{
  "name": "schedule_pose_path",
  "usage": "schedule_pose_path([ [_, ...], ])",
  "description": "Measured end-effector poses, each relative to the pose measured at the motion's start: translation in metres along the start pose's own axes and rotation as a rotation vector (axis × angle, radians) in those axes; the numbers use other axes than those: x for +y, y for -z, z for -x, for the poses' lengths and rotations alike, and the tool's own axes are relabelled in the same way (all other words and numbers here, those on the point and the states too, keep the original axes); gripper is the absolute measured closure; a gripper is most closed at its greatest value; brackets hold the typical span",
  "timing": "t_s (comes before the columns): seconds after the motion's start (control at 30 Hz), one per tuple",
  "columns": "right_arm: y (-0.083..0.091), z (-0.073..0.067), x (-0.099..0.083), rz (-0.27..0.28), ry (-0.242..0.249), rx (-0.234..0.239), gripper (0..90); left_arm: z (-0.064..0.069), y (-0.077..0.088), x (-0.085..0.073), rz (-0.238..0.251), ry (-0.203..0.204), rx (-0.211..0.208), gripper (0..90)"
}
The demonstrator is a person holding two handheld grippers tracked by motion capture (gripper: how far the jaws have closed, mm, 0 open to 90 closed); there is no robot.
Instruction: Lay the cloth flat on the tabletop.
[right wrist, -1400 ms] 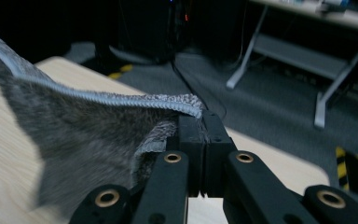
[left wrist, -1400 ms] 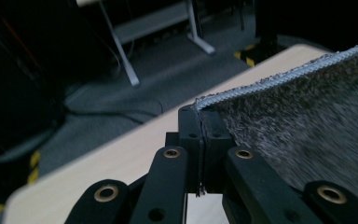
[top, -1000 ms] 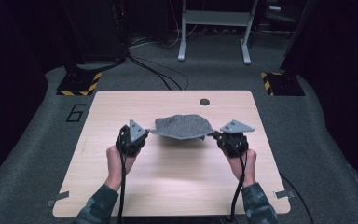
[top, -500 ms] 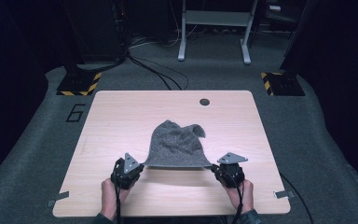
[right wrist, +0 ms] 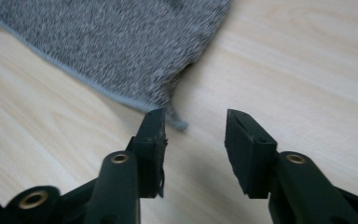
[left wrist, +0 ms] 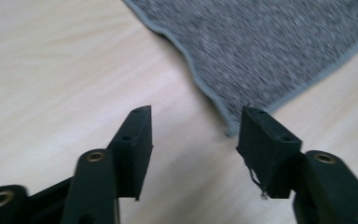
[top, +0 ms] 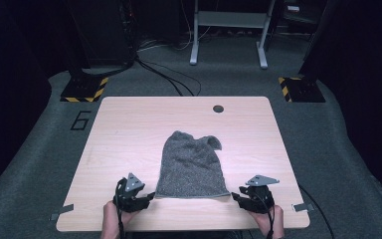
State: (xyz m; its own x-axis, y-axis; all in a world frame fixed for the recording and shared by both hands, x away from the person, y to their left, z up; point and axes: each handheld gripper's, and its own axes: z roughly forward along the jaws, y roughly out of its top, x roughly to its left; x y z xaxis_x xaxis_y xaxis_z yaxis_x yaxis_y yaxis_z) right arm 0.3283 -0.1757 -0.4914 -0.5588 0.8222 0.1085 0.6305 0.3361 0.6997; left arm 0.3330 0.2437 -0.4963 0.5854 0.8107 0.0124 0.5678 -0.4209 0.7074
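Grey cloth flat betw. left gripper & right gripper (corners just released).

The place looked like a robotics lab or recording studio. A pale wooden counter stood on grey carpet marked with a painted number six. Black-and-yellow hazard-striped floor plates sat at either side. Black cables trailed across the floor toward a metal stand, and dark curtains enclosed the space.
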Motion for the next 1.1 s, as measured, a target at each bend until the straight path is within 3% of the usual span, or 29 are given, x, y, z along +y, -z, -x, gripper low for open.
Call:
schedule_pose_path([
  [0.13, 0.000, 0.007, 0.016, 0.033, -0.001, -0.021, 53.8, -0.010, -0.002, 0.021, 0.040, 0.014, 0.016, 36.0],
  [0.2, -0.005, 0.009, 0.026, 0.037, 0.009, -0.024, 54.1, -0.011, -0.007, 0.032, 0.046, 0.002, 0.020, 33.2],
  [0.27, -0.015, 0.007, 0.039, 0.032, 0.025, -0.021, 54.5, -0.010, -0.017, 0.045, 0.055, 0.005, 0.018, 30.8],
  [0.43, -0.044, -0.001, 0.063, 0.005, 0.095, -0.024, 57.3, -0.005, -0.046, 0.064, 0.031, -0.033, -0.002, 23.9],
  [0.57, -0.070, -0.007, 0.073, -0.032, 0.112, -0.027, 60.0, 0.000, -0.064, 0.065, -0.013, -0.050, -0.003, 23.3],
  [0.7, -0.084, -0.011, 0.072, -0.066, 0.127, -0.023, 62.9, 0.004, -0.074, 0.060, -0.054, -0.061, 0.000, 23.2],
  [0.8, -0.087, -0.014, 0.068, -0.082, 0.140, -0.014, 64.3, 0.006, -0.077, 0.054, -0.080, -0.069, 0.008, 23.4],
  [0.93, -0.087, -0.018, 0.062, -0.099, 0.153, 0.000, 64.3, 0.006, -0.073, 0.047, -0.077, -0.062, 0.012, 23.5],
  [1.03, -0.083, -0.018, 0.062, -0.088, 0.139, 0.030, 60.9, 0.007, -0.069, 0.043, -0.077, -0.056, 0.003, 23.4],
  [1.1, -0.075, -0.013, 0.066, -0.062, 0.114, 0.016, 60.9, 0.007, -0.066, 0.039, -0.073, -0.054, 0.007, 23.4],
])
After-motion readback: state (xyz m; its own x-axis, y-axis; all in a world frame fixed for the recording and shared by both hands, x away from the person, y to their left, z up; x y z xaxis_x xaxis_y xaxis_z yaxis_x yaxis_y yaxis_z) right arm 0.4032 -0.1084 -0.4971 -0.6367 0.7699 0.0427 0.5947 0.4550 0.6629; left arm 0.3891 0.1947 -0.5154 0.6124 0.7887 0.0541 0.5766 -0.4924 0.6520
